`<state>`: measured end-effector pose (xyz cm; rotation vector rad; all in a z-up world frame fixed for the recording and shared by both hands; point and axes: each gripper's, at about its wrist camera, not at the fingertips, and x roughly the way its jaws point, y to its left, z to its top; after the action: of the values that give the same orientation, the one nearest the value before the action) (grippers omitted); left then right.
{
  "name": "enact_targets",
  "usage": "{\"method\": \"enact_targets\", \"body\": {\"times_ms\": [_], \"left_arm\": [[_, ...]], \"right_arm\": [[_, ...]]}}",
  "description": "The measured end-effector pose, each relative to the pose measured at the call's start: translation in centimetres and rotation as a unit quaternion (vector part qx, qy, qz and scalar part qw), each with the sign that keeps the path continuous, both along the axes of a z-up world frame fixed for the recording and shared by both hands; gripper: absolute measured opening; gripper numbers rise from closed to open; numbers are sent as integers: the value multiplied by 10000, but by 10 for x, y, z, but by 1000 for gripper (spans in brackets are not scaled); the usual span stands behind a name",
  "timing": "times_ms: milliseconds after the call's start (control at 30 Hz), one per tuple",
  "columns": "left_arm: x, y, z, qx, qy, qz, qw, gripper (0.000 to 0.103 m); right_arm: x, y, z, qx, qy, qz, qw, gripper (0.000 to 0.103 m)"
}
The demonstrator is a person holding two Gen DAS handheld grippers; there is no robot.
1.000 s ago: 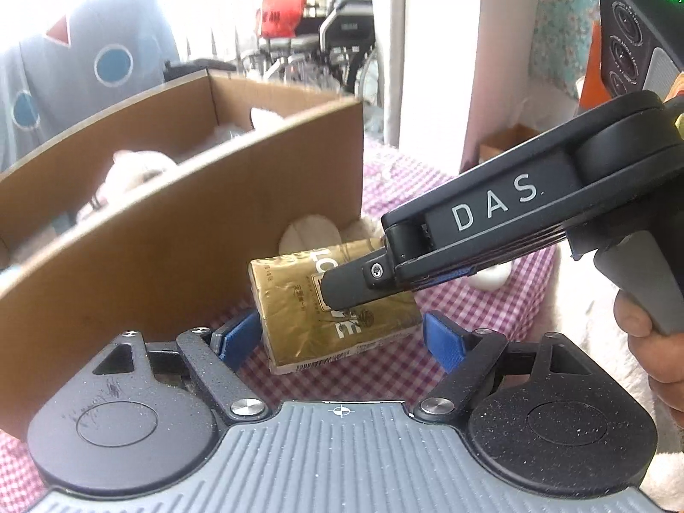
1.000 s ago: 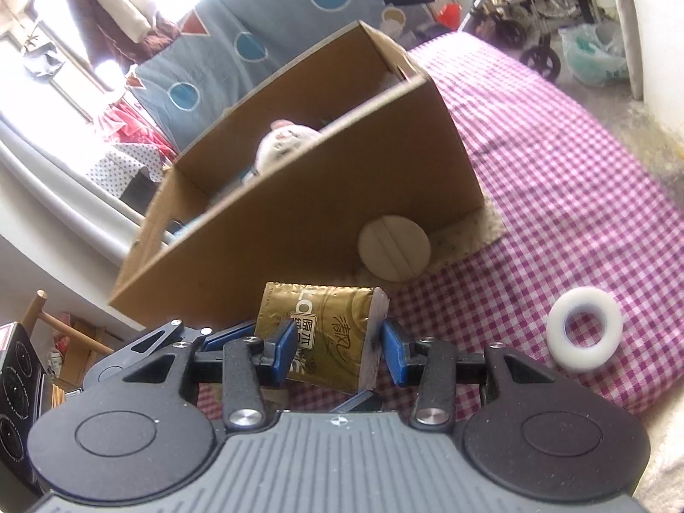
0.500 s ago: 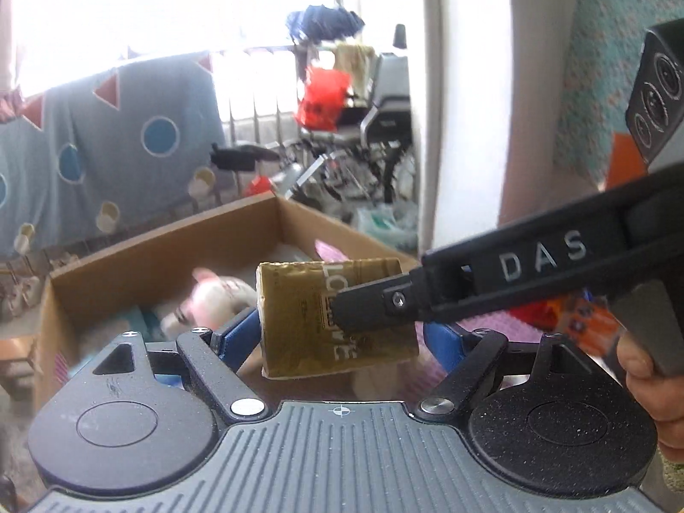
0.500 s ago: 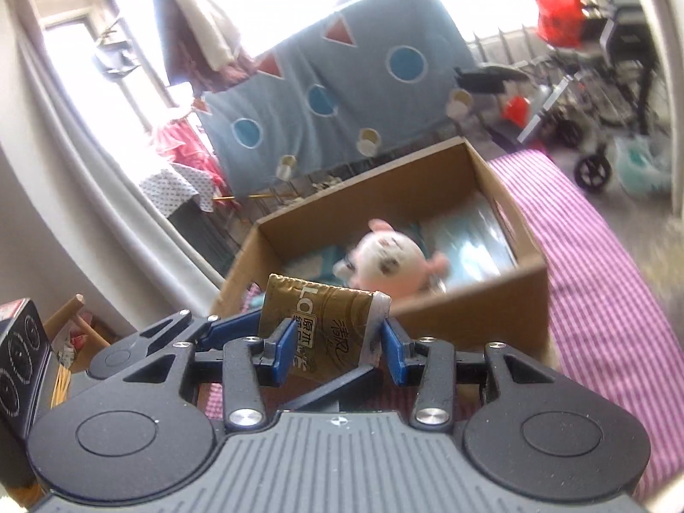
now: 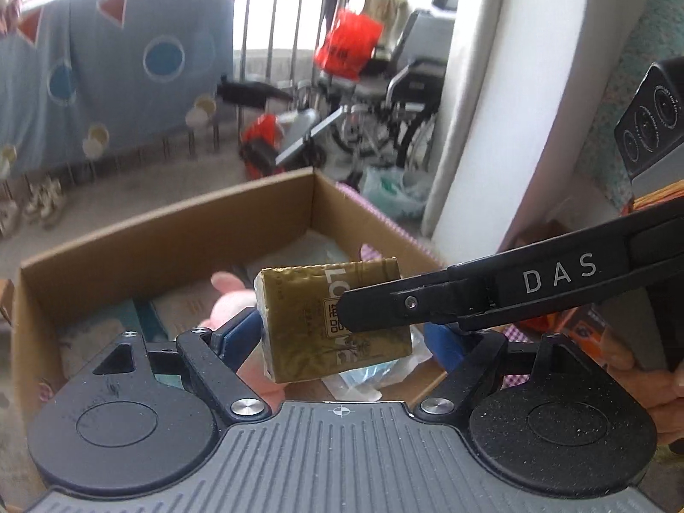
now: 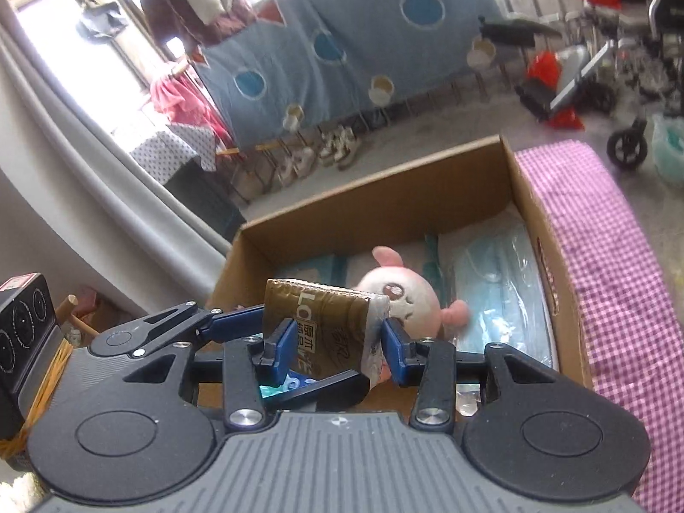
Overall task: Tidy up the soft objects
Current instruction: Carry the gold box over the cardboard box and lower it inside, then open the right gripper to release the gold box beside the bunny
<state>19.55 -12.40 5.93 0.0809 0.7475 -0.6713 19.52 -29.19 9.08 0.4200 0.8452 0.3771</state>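
Gold wrapper: a gold-brown tissue pack (image 6: 321, 330) with pale lettering sits crosswise in the right gripper (image 6: 337, 344), raised above the open box.
Right jaws: the two blue pads (image 6: 285, 342) press on opposite sides of the tissue pack, gripping it; the pack's crimped silver end sticks out by the right-hand pad.
Left jaws: the left gripper (image 5: 344, 335) stands wide open, its blue pads (image 5: 239, 329) on either side of the same tissue pack (image 5: 299, 325); whether they touch the pack I cannot tell.
Crossing finger: in the left wrist view one black finger of the right gripper, lettered DAS, reaches in from the right and lies across the face of the pack.
Hand: part of a hand (image 5: 658, 389) shows at the right edge of the left wrist view, beside the right gripper's handle.
Box: a brown cardboard box (image 6: 376, 209), open at the top, lies right below and beyond the pack.
Box contents: a pink and white plush toy (image 6: 406, 295) lies near the middle of the box, just behind the pack in the right wrist view; a clear bag of light blue face masks (image 6: 496, 273) lies to its right against the box wall.
Under the box: a pink and white checked cloth (image 6: 607, 231) covers the surface that carries the box.
Beyond: a blue blanket with circles and triangles (image 6: 342, 42) hangs over a railing, and a wheelchair (image 5: 397, 98) stands farther back.
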Motion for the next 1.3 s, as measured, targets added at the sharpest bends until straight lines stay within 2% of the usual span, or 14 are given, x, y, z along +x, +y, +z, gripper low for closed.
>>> {"method": "enact_targets", "body": {"times_ms": [100, 200, 367, 600, 733, 833, 900, 1100, 1300], "left_arm": [[23, -7, -16, 86, 598, -68, 9981, 83], [41, -11, -33, 121, 1222, -139, 9923, 83], [55, -17, -55, 185, 1898, -193, 9815, 83], [76, -24, -84, 240, 2755, -141, 9609, 83], [89, -23, -101, 207, 3226, 1, 9463, 83], [92, -21, -106, 174, 3356, 77, 9418, 84], [93, -20, -106, 174, 3359, 92, 9417, 84], [92, -18, -96, 177, 3217, 119, 9466, 85], [82, -5, -76, 66, 2911, 97, 9566, 87]], "right_arm": [[26, -6, -17, -56, 374, 82, 9992, 46], [44, -7, -35, -255, 711, 225, 9969, 46], [60, -12, -58, -378, 1268, 476, 9901, 47], [77, -9, -73, -674, 1687, 833, 9798, 47], [86, -1, -78, -854, 1719, 961, 9767, 46], [93, 0, -81, -889, 1777, 1017, 9748, 46], [95, 1, -81, -895, 1789, 1034, 9743, 47], [103, 4, -82, -1040, 1699, 994, 9749, 47], [115, 10, -86, -1273, 1606, 1007, 9736, 46]]}}
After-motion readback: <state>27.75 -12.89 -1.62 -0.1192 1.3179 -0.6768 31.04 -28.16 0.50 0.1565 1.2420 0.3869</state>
